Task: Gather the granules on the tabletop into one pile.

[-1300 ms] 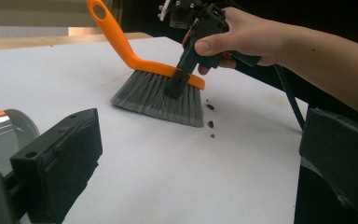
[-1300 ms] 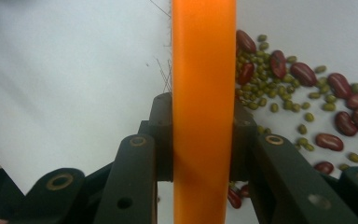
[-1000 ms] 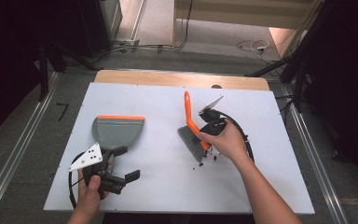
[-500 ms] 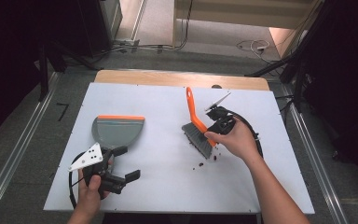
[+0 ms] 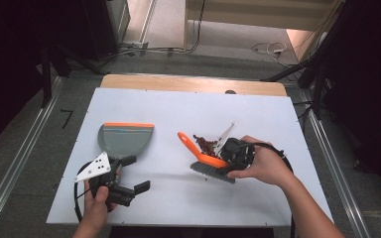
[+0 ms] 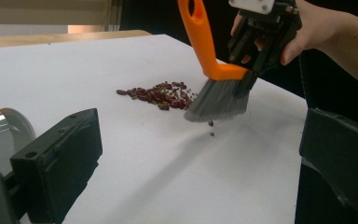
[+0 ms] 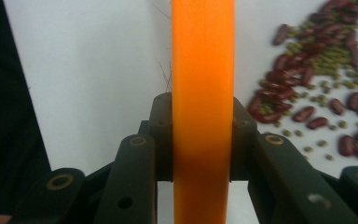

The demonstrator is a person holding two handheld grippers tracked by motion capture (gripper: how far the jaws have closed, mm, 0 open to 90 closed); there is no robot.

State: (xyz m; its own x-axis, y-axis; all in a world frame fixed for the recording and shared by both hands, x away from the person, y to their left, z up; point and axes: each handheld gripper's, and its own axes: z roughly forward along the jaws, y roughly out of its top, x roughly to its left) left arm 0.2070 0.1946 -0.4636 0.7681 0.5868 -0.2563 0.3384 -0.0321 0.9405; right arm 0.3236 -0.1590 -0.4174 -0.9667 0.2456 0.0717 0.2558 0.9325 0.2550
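A brush (image 5: 204, 157) with an orange handle and grey bristles hangs just over the white table top, right of centre. My right gripper (image 5: 230, 153) is shut on its handle (image 7: 203, 93). Red and green beans (image 5: 206, 144) lie in a small pile just beyond the bristles (image 6: 216, 100), and a couple of stray ones lie under them. At the left rests a grey dustpan (image 5: 124, 139) with an orange rim. Just in front of it, my left gripper (image 5: 135, 173) is held open and holds nothing. In the left gripper view the beans (image 6: 156, 93) lie ahead of the jaws.
The white board (image 5: 178, 109) lies on a wooden table whose edge (image 5: 193, 83) shows at the back. Metal rails (image 5: 15, 163) run along both sides on the floor. A cable loops behind each gripper, near the right wrist (image 5: 278, 151) and by the left hand.
My right gripper has brought the brush nearer and lower, and its handle now leans to the left. The bean pile shows beyond the bristles. The left gripper has stayed put.
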